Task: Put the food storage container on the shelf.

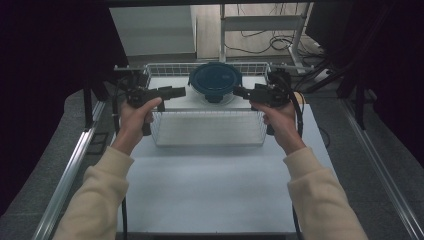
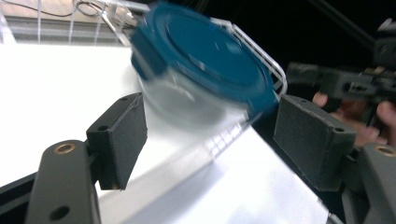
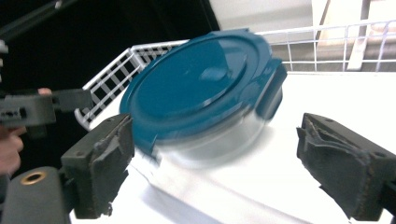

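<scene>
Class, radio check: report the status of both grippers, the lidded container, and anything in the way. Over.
Left gripper and right gripper open, flanking the container, not touching. Blue lid on, container in the wire basket. Basket walls surround it; nothing else in the way.

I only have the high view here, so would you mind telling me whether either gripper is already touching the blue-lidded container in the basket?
Observer: No. In the left gripper view, the left gripper is open, and the container sits beyond its pads, untouched.
Operator: Thank you. And the right one?
Observer: The right gripper is open too, its pads apart on either side of the container without contact.
Operator: Is the container's body also blue?
Observer: No, under the blue lid the body looks clear, standing on the white floor inside the wire basket.
</scene>
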`<state>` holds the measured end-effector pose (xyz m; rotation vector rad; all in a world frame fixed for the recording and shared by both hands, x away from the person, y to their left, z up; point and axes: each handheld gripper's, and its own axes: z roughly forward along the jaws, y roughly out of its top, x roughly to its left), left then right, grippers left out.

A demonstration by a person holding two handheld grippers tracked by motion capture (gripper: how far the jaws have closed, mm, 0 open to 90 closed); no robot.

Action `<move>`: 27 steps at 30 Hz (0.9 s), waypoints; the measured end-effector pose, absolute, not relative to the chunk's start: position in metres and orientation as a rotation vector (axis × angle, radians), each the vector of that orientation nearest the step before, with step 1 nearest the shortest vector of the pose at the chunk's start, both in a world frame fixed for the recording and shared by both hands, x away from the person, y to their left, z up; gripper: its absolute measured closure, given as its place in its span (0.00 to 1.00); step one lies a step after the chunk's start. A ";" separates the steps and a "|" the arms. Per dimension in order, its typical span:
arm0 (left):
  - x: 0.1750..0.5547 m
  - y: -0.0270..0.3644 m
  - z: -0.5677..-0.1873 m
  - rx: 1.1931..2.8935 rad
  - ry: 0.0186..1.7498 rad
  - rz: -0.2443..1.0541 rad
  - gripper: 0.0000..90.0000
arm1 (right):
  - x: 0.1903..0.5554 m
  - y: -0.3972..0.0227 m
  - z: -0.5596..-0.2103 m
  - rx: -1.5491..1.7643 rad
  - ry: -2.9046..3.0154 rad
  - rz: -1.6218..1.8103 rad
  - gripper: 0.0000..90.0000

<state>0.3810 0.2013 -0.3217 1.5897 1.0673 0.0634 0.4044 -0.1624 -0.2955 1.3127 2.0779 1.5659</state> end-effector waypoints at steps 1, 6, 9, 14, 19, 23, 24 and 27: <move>0.374 0.202 -0.324 1.591 1.064 0.064 0.28 | 0.397 -0.165 -0.295 1.283 2.084 1.559 0.15; 0.342 0.204 -0.339 1.652 1.045 0.087 0.28 | 0.366 -0.180 -0.304 1.180 2.136 1.550 0.17; 0.325 0.204 -0.351 1.682 1.034 0.085 0.28 | 0.349 -0.189 -0.316 1.154 2.159 1.565 0.18; 0.298 0.209 -0.375 1.686 1.008 0.053 0.27 | 0.319 -0.206 -0.346 1.131 2.189 1.625 0.18; 0.273 0.218 -0.407 1.694 1.038 0.055 0.27 | 0.286 -0.220 -0.380 1.106 2.213 1.641 0.18; 0.257 0.223 -0.429 1.720 1.077 0.092 0.27 | 0.268 -0.227 -0.407 1.115 2.217 1.578 0.18; 0.253 0.224 -0.434 1.725 1.085 0.097 0.27 | 0.264 -0.229 -0.414 1.122 2.222 1.559 0.18; 0.244 0.223 -0.450 1.774 1.117 0.126 0.27 | 0.256 -0.235 -0.439 1.169 2.253 1.506 0.18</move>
